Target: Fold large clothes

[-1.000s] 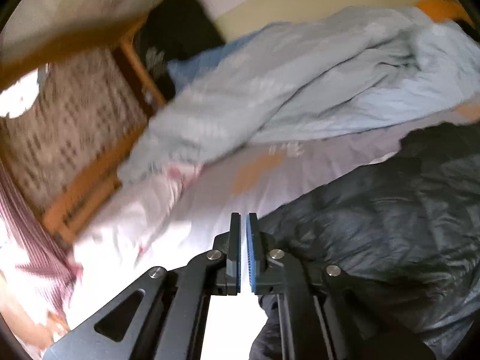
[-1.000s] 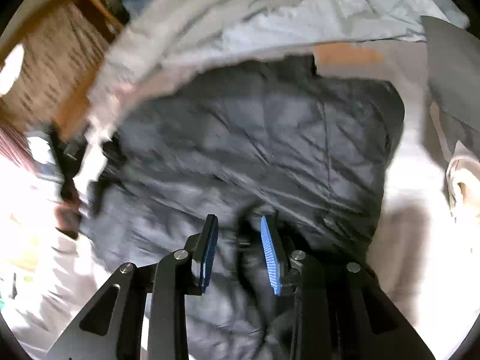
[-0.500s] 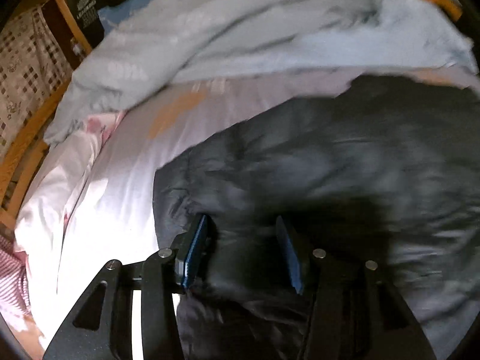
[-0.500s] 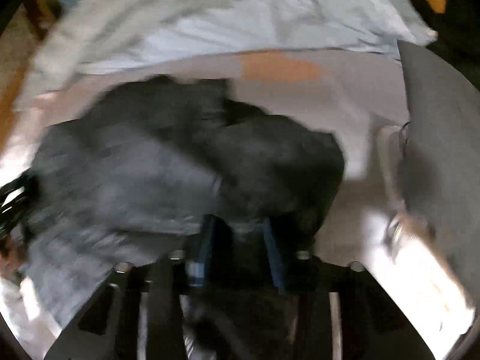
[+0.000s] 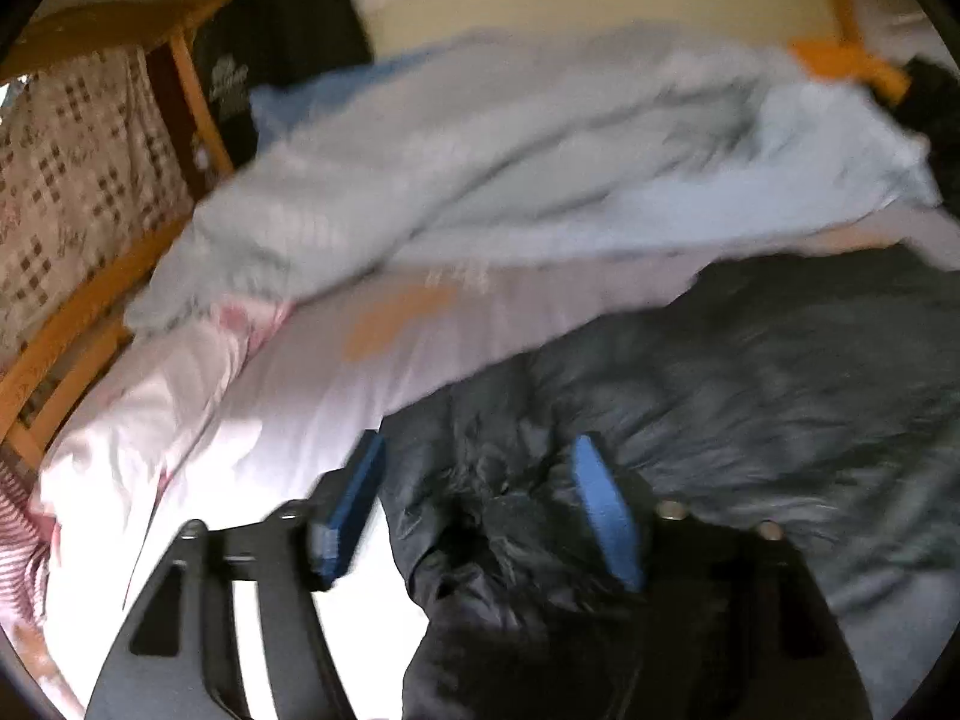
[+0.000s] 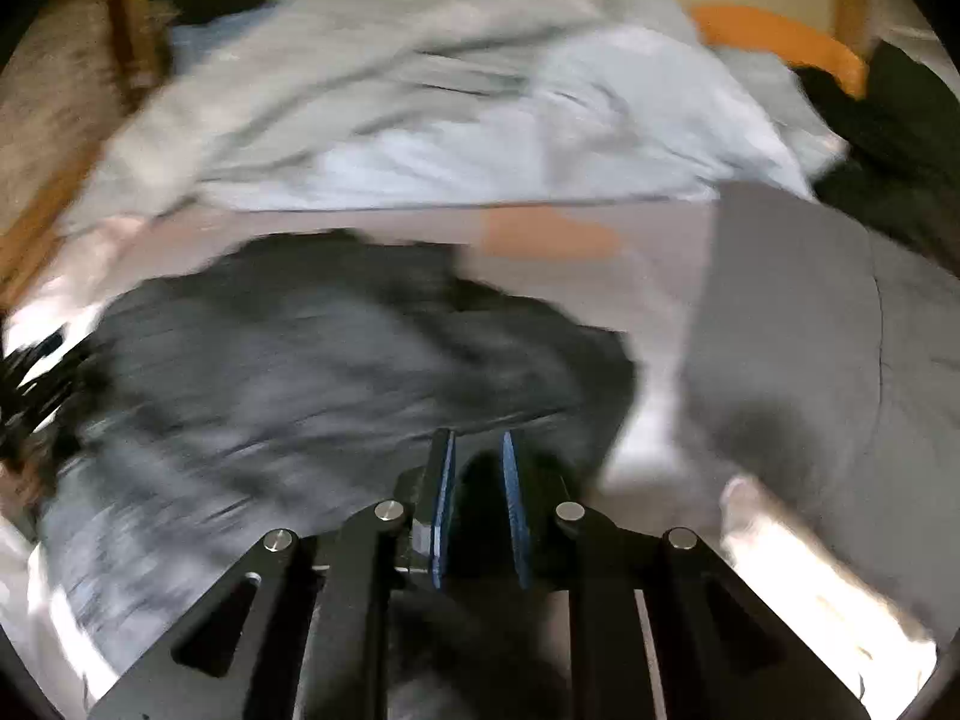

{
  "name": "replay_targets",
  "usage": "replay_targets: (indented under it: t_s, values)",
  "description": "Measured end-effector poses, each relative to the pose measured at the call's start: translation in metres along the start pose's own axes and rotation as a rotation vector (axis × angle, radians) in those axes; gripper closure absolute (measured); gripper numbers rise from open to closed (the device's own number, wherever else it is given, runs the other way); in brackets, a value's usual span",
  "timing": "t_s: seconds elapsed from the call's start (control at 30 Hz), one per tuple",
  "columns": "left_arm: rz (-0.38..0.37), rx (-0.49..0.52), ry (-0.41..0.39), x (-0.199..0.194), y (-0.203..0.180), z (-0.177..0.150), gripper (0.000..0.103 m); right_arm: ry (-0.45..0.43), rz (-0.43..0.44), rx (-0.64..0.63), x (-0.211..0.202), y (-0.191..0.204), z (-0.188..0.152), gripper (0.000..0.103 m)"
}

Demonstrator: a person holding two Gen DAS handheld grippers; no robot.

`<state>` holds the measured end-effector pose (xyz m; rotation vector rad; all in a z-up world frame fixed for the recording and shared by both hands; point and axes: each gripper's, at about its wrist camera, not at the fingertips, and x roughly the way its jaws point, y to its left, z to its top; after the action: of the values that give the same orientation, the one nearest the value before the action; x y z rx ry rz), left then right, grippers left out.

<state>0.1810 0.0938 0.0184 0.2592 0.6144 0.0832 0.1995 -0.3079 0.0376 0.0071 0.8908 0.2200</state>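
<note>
The black quilted puffer jacket lies bunched on the pale bed sheet, lower right of frame. The left gripper has just been opening, fingers released astride a fold. The right gripper has just been closing, clenched on jacket fabric. Best seize the hem fully, then lift evenly.

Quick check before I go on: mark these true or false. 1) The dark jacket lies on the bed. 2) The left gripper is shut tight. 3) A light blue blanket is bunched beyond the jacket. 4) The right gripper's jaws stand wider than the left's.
1) True: the dark jacket lies on the bed sheet.
2) False: the left gripper is open, jacket fabric between its jaws.
3) True: the light blue blanket is beyond it.
4) False: the right gripper stands narrower, dark fabric between its jaws.
</note>
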Motion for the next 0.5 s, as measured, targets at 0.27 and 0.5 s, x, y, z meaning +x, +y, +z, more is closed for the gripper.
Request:
replay_targets:
  t_s: [0.27, 0.5]
  values:
    - [-0.101, -0.007, 0.217, 0.012, -0.025, -0.022, 0.034, 0.162, 0.103, -0.085, 0.041, 0.057, -0.018, 0.085]
    - [0.053, 0.003, 0.321, 0.058, -0.024, -0.017, 0.033, 0.189, -0.028, -0.125, 0.078, 0.069, -0.029, 0.085]
